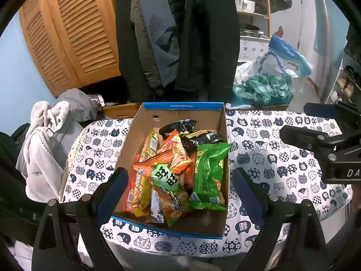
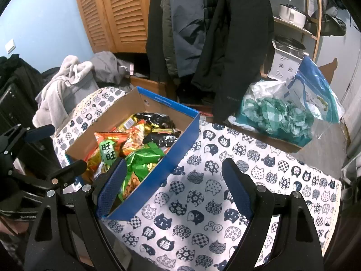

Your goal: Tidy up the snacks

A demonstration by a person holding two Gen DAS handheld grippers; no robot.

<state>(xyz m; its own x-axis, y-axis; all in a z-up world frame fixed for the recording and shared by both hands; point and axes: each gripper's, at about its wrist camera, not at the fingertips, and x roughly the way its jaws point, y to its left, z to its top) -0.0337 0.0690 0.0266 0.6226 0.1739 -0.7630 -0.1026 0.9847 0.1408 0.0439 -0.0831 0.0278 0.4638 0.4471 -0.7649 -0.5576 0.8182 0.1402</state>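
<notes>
Inside one cardboard box (image 1: 144,133): two green snack packets (image 1: 209,176), two black (image 1: 203,136).

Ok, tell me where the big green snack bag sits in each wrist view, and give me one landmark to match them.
Left wrist view: the green snack bag lies right of centre, against the right wall of the cardboard box.
Right wrist view: the green snack bag lies left of centre, at the near end of the box, partly behind a finger of the right gripper.
Shared landmark: the box's blue rim.
</notes>
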